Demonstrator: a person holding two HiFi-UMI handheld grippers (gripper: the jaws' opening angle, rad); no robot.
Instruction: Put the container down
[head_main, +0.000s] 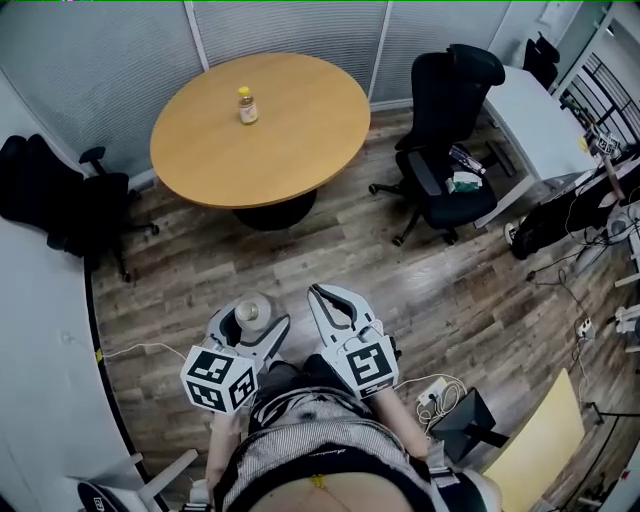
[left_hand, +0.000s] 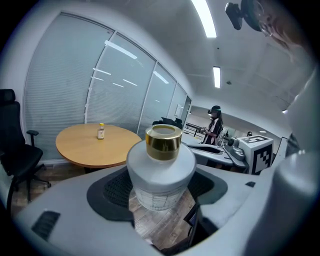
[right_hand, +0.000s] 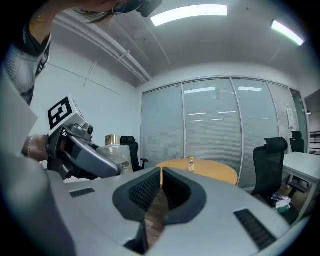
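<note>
Currently your left gripper grasps the gold-capped container, seemingly low down; right gripper clenched, empty. Carry upright to the table, upper centre; lower gently.

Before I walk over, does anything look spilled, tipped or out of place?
Nothing stands out. The container sits upright in the left gripper, cap on; the small bottle stands upright on the round table.

- The left gripper clamps a white container with a gold cap.
- Beyond, a small bottle stands on a round wooden surface.
</note>
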